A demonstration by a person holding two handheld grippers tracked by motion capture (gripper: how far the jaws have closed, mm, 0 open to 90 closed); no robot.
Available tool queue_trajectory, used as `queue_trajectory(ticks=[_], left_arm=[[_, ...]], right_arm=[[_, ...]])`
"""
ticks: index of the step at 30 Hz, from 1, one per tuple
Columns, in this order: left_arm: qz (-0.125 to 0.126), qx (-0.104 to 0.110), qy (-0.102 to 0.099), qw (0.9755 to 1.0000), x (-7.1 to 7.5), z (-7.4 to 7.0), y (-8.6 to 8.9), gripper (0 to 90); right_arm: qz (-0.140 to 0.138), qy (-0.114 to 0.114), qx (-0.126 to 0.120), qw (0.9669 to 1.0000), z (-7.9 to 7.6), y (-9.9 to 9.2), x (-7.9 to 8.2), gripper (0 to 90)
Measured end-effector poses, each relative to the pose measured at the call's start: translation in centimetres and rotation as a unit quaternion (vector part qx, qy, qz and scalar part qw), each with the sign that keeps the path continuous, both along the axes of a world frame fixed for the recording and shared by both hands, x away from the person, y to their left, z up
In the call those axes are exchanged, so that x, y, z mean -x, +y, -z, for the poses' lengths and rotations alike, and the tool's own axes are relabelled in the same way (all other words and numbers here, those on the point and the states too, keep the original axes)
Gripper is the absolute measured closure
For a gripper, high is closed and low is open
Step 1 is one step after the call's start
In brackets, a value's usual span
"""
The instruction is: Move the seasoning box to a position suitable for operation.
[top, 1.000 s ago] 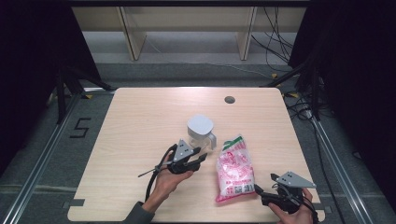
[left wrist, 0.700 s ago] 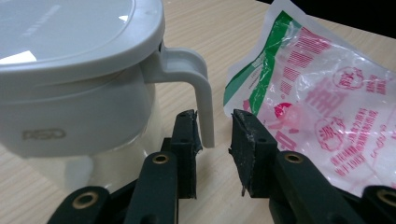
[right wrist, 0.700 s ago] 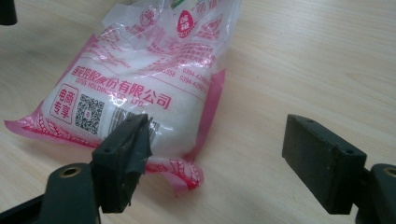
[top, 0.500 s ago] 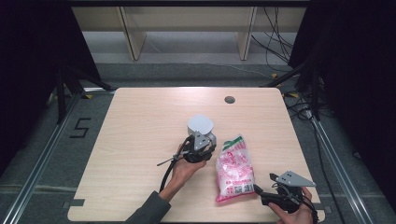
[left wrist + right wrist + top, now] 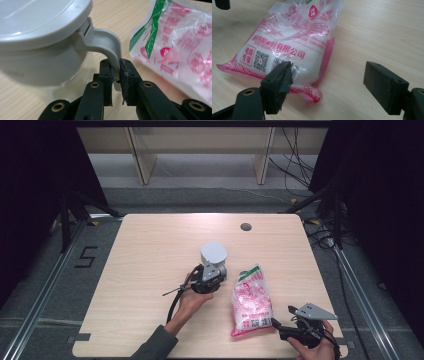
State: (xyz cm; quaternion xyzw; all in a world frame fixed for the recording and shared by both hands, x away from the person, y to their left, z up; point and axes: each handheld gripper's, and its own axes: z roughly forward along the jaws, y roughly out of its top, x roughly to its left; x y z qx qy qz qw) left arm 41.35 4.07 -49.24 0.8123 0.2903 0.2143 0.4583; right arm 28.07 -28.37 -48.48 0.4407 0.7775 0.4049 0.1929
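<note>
The grey lidded jug (image 5: 214, 261) stands mid-counter (image 5: 150, 250), its handle (image 5: 110, 47) clamped between the left gripper (image 5: 117, 72) jaws, which have just been closing. The handle should be kept centred on the pads before lifting. The lid is shut; contents cannot be told. A sealed bag (image 5: 251, 301) of white granules lies beside it. The right gripper (image 5: 328, 82) is held wide, empty.

grey jug (image 5: 37, 42) cut off at left, pink bag (image 5: 180, 47) cropped right
</note>
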Motion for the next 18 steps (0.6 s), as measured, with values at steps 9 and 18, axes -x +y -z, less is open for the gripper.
queue_trajectory(ticks=[9, 18], left_arm=[[0.001, -0.008, -0.027, 0.9996, 0.2, -0.3, 4.1, 80.1], [-0.011, 0.010, -0.022, 0.9996, -0.3, -0.7, 2.4, 53.8]], right_arm=[[0.000, 0.003, 0.001, 1.0000, 0.1, 0.0, 0.0, 23.7], [-0.003, 0.007, -0.001, 1.0000, 0.1, 0.1, -0.2, 23.6]])
